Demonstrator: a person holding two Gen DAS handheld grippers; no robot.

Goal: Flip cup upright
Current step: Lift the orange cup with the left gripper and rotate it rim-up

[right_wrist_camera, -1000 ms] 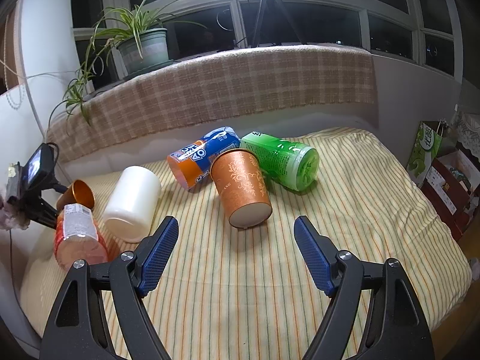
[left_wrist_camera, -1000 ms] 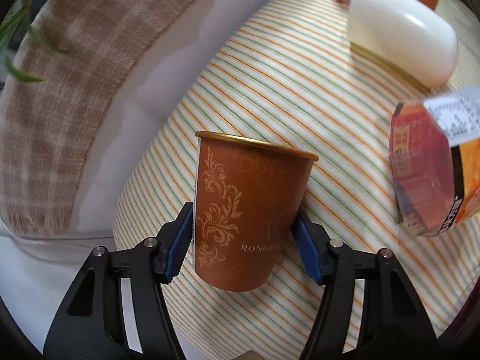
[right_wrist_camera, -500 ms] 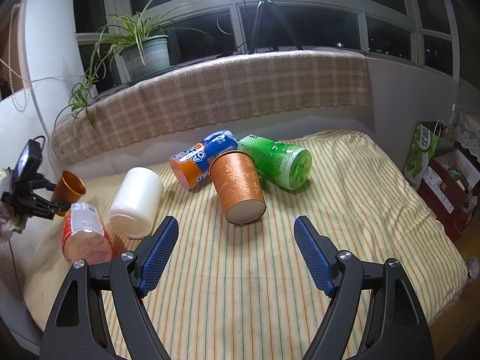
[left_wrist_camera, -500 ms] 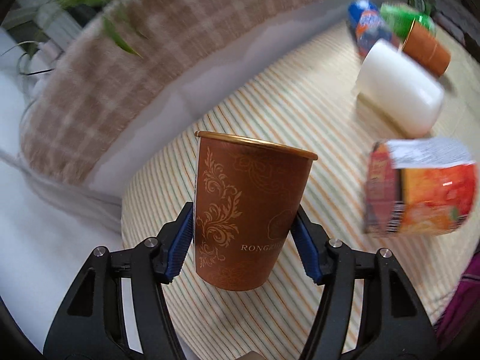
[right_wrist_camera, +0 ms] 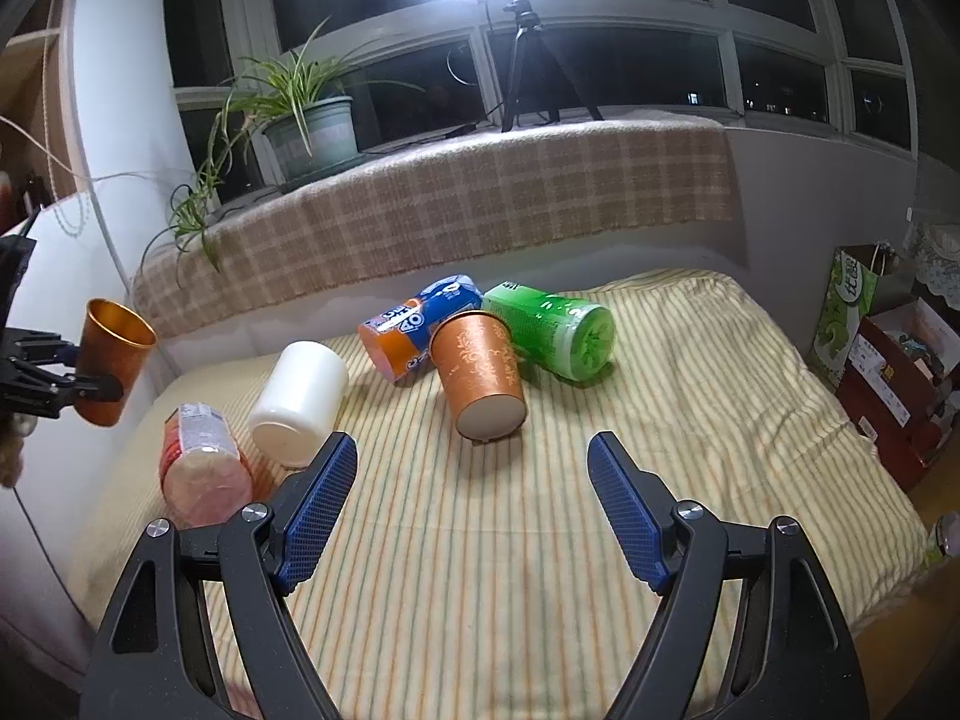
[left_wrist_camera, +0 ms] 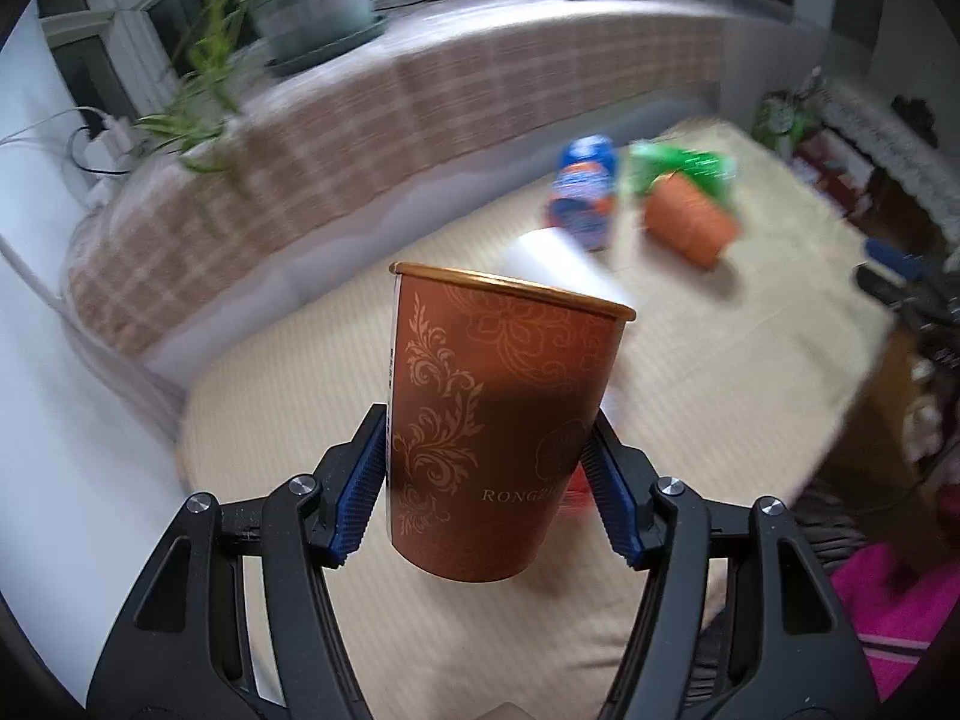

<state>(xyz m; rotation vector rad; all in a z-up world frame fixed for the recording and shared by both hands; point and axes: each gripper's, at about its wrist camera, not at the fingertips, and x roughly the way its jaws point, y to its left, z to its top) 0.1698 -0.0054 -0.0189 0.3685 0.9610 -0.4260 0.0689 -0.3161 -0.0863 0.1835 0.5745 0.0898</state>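
My left gripper is shut on a brown paper cup with a gold rim and floral print. The cup is mouth up, tilted a little, and held in the air above the striped bed cover. In the right wrist view the same cup hangs at the far left above the cover's edge. My right gripper is open and empty above the cover, short of a second orange cup that lies on its side, base toward me.
A white cylinder, a red-orange packet, a blue-orange can and a green can lie on the cover. A checked blanket and a potted plant are behind. Bags and boxes stand right of the bed.
My left gripper has lifted and swung the brown cup upward, so the view now looks across the bed toward the window. The right gripper stayed open and drew back slightly.
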